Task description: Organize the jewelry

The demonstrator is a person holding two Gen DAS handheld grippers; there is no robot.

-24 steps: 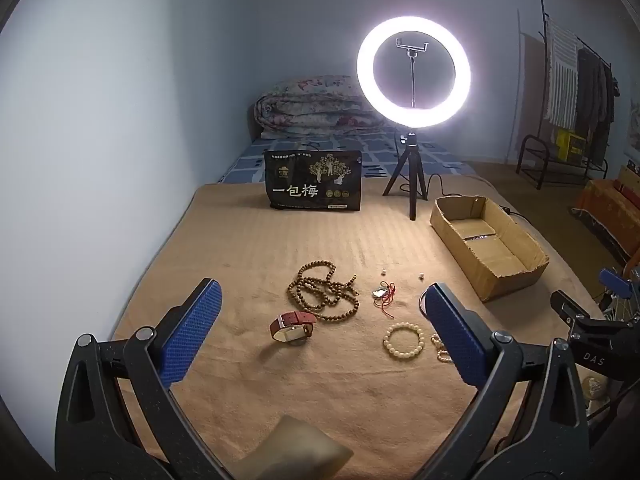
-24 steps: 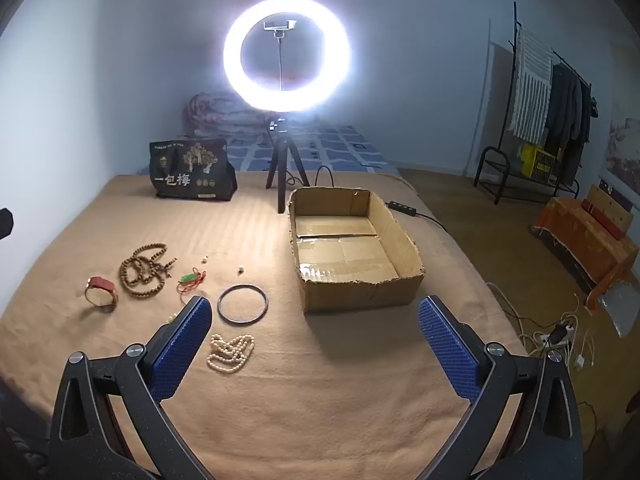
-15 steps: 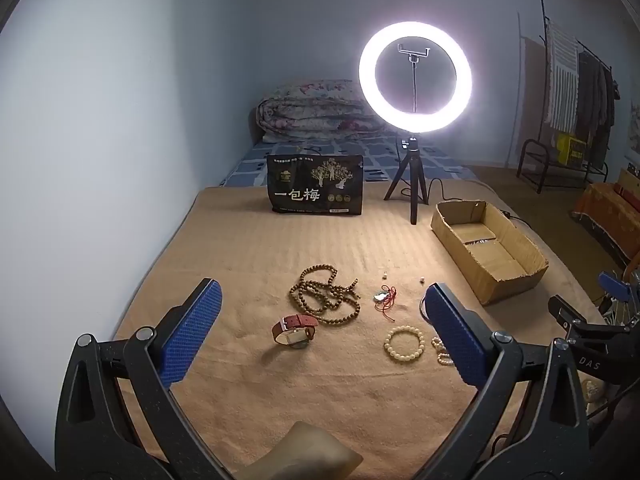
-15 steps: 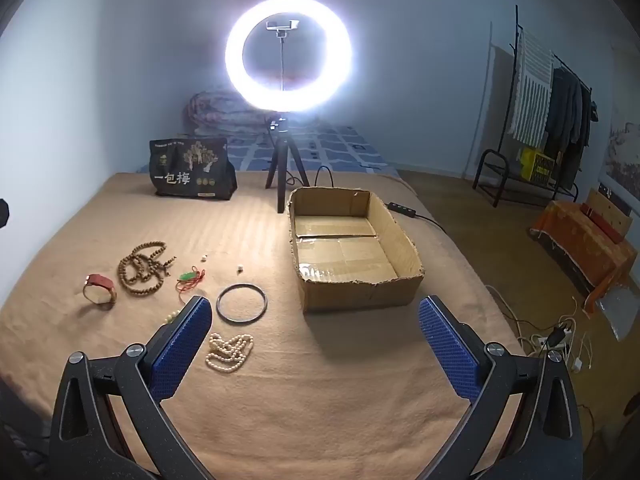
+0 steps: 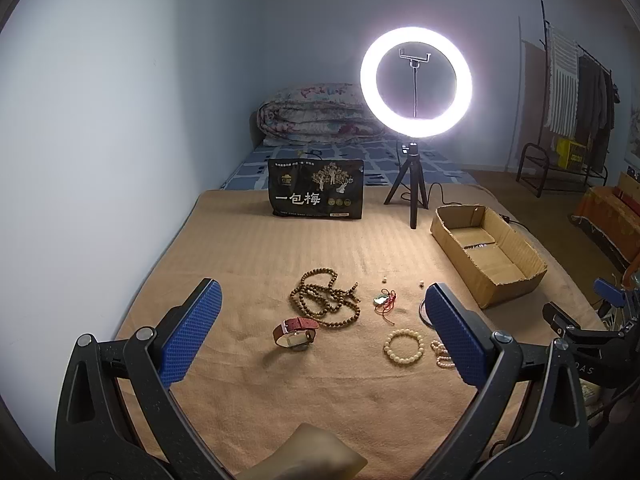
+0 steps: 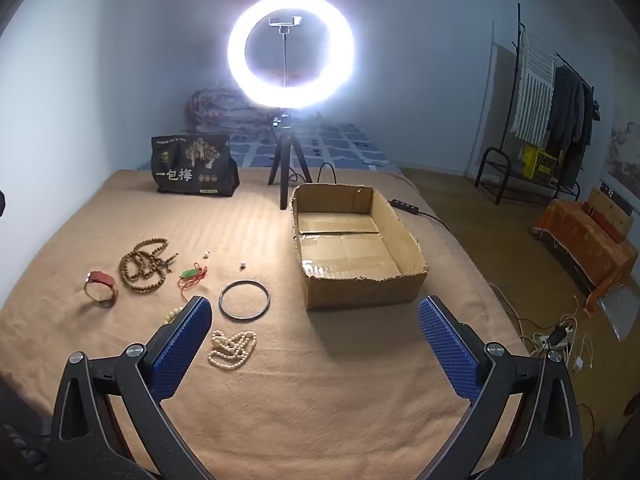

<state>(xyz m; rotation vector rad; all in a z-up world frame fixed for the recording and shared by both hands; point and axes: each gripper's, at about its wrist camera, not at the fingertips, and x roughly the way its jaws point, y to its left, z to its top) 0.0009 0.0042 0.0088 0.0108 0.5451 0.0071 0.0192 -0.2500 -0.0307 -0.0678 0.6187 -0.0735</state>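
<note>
In front of me a tan blanket covers the bed. On it lie a red-strapped watch, a tangle of brown wooden beads, a red-corded green pendant, a cream bead bracelet, a pearl strand, a dark bangle, an open cardboard box, a black bag and a ring light's tripod.

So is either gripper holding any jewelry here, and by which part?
Nothing is held. The left gripper and the right gripper are both open above the blanket.
</note>
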